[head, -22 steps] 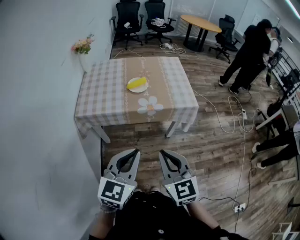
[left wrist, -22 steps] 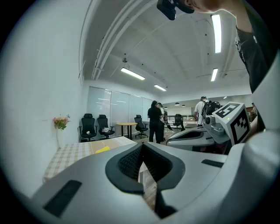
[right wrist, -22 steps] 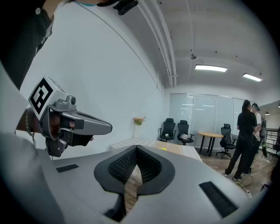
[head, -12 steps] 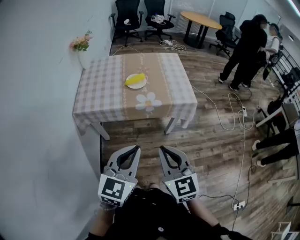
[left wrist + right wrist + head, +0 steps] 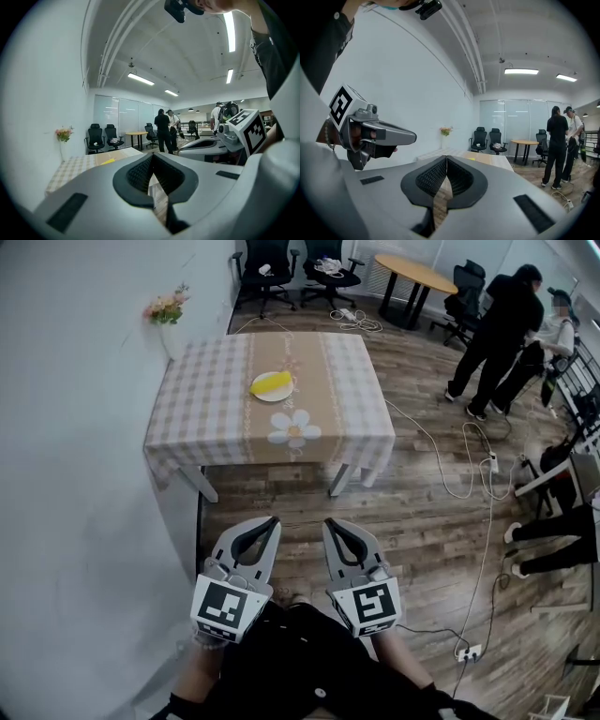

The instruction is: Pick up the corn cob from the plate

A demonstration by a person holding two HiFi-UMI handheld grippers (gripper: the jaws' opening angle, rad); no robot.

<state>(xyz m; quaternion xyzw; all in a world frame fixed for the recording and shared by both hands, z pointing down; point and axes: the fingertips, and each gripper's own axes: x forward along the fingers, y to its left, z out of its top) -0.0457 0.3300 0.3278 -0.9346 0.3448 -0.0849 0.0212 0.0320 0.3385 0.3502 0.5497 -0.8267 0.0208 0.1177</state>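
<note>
A yellow corn cob (image 5: 272, 382) lies on a white plate (image 5: 274, 394) near the middle of a table with a checked cloth (image 5: 197, 399), far ahead of me. My left gripper (image 5: 273, 519) and right gripper (image 5: 328, 522) are side by side close to my body, well short of the table, both shut with nothing between the jaws. In the left gripper view the shut left gripper (image 5: 152, 155) points toward the table (image 5: 79, 165), and the corn cob (image 5: 108, 161) shows as a small yellow streak. The right gripper (image 5: 446, 158) also points at the far-off table (image 5: 487, 159).
A white wall (image 5: 66, 474) runs along the left, with a vase of flowers (image 5: 166, 308) at the table's far corner. Office chairs (image 5: 265, 263) and a round table (image 5: 419, 273) stand behind. Two people (image 5: 502, 334) are at the right. Cables (image 5: 441, 474) and a power strip (image 5: 466, 651) lie on the wooden floor.
The table has come slightly closer and higher in the head view. The people at the right have shifted a little. Both grippers stay shut and in the same place relative to me.
</note>
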